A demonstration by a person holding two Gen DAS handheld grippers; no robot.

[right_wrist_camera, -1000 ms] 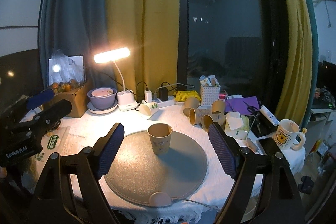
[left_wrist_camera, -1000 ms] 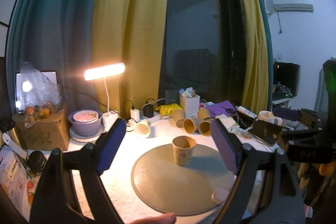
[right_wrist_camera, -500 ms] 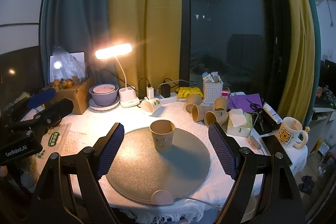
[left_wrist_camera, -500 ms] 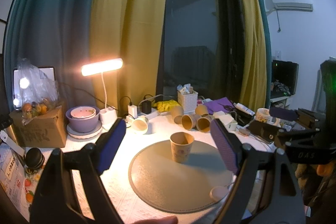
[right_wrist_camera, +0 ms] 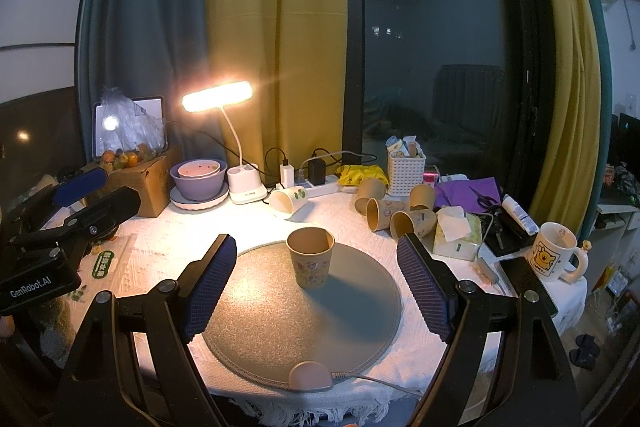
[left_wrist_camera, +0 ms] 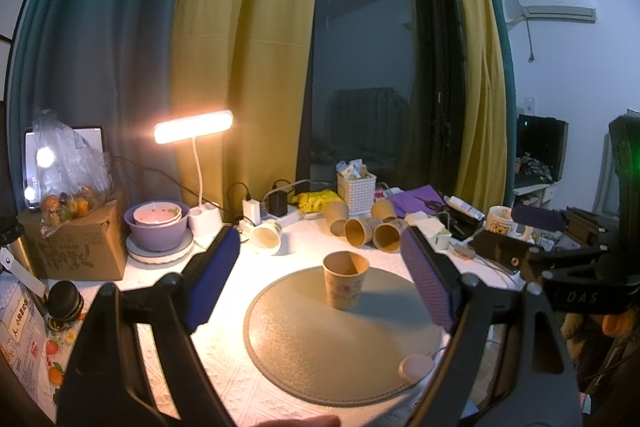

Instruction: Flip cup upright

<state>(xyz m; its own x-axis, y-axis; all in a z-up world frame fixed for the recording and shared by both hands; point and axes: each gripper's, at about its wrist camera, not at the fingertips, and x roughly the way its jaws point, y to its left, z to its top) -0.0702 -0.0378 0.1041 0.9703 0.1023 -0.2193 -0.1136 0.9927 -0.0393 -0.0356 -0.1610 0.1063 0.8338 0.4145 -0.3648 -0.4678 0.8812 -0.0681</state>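
Note:
A brown paper cup (left_wrist_camera: 345, 279) stands upright, mouth up, on the far half of a round grey mat (left_wrist_camera: 340, 335); it also shows in the right wrist view (right_wrist_camera: 310, 257) on the mat (right_wrist_camera: 300, 315). My left gripper (left_wrist_camera: 320, 283) is open and empty, held back from the cup, above the mat's near side. My right gripper (right_wrist_camera: 316, 283) is open and empty too, also short of the cup. Each gripper's body shows at the edge of the other's view.
Several paper cups (right_wrist_camera: 390, 213) lie on their sides behind the mat, with a white cup (right_wrist_camera: 289, 201) near a lit desk lamp (right_wrist_camera: 218, 97). A tissue pack (right_wrist_camera: 456, 233), mug (right_wrist_camera: 554, 257), purple bowl (right_wrist_camera: 199, 179), cardboard box (left_wrist_camera: 76, 239) and white basket (right_wrist_camera: 406, 173) ring the table.
Both grippers have drawn back and risen slightly from the cup, so it sits lower and smaller in view. The cup has not moved. Both jaws stay open.

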